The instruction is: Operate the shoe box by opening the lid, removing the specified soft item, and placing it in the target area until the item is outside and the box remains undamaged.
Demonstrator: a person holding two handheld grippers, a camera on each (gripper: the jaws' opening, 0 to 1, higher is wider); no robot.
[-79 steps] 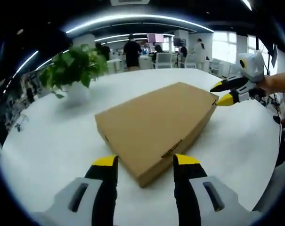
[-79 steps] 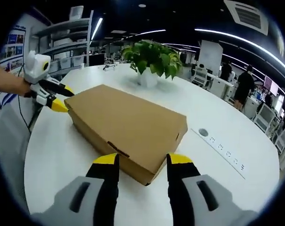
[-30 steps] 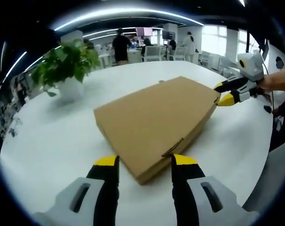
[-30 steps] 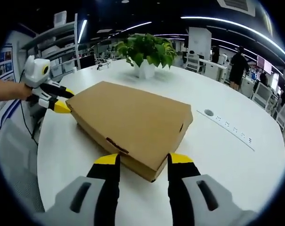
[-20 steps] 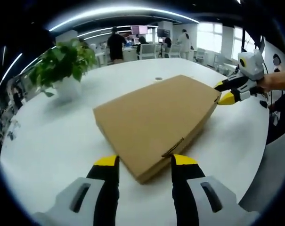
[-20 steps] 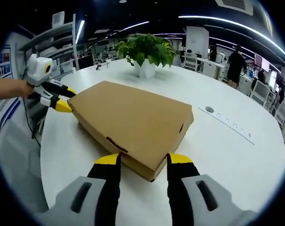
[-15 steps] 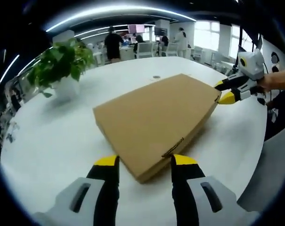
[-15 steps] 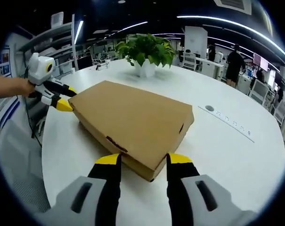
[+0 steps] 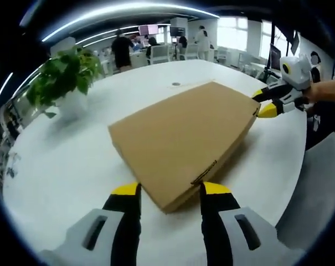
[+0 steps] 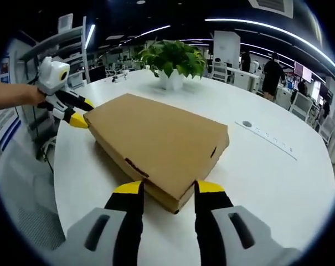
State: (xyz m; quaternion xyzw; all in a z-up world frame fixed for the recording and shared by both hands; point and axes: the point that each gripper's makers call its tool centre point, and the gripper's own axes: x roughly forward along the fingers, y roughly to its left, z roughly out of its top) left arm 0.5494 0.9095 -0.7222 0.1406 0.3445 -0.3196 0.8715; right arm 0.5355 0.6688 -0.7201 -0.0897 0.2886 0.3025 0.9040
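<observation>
A flat brown cardboard shoe box (image 9: 184,136) lies shut on the white table (image 9: 62,160), one corner pointing at each camera. My left gripper (image 9: 170,190) is open, its yellow-tipped jaws standing either side of the near corner. The right gripper (image 9: 265,102), held by a hand, sits at the far right corner. In the right gripper view the box (image 10: 156,138) has its near corner between the jaws of my open right gripper (image 10: 163,188). The left gripper (image 10: 76,113) is at the box's far left corner. The lid is down, so whatever is inside is hidden.
A potted green plant (image 9: 65,77) (image 10: 175,58) stands on the table beyond the box. A socket strip (image 10: 267,138) is set into the tabletop at the right. The table's rounded edge (image 9: 292,183) runs close beside the box. People and desks fill the office behind.
Both views have drifted and the background has shifted. The box keeps the same place between the two grippers. The lid stays shut and the jaws are as wide as before.
</observation>
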